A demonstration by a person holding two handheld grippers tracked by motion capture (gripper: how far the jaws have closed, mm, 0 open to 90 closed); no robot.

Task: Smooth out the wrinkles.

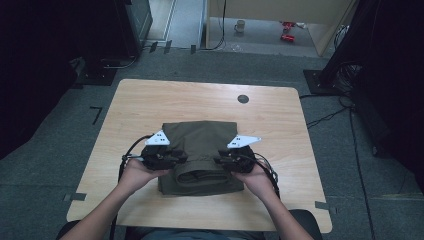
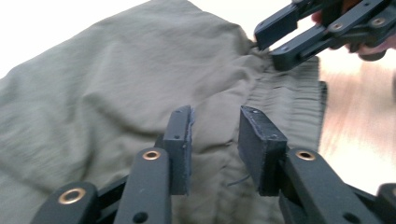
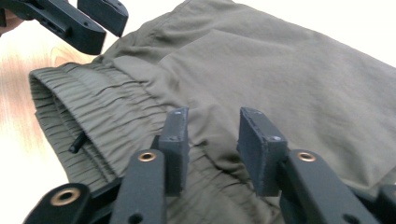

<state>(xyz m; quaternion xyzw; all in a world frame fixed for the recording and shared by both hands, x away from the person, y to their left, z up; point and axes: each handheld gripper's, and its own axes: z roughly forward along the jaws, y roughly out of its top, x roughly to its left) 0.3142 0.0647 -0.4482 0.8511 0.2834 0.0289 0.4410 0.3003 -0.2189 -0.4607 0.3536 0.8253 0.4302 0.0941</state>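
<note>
An olive-green folded garment (image 1: 200, 145) with an elastic waistband (image 3: 84, 107) lies in the middle of the wooden table (image 1: 150, 100), waistband end toward the person. My left gripper (image 1: 181, 159) is at the garment's left edge and my right gripper (image 1: 221, 160) at its right edge, both near the waistband. In the left gripper view the jaws (image 2: 215, 135) stand apart over the cloth (image 2: 116, 70), with the right gripper (image 2: 271, 46) at the far edge, where the cloth puckers. In the right gripper view the jaws (image 3: 212, 135) stand apart over the fabric (image 3: 280, 60); the left gripper (image 3: 109, 35) is beyond.
A round cable hole (image 1: 243, 98) sits at the table's far side. Bare wood surrounds the garment on all sides. On the floor beyond are a mug (image 1: 240, 25), red items (image 1: 287, 30) and cables (image 1: 325, 117). Dark equipment stands at both sides.
</note>
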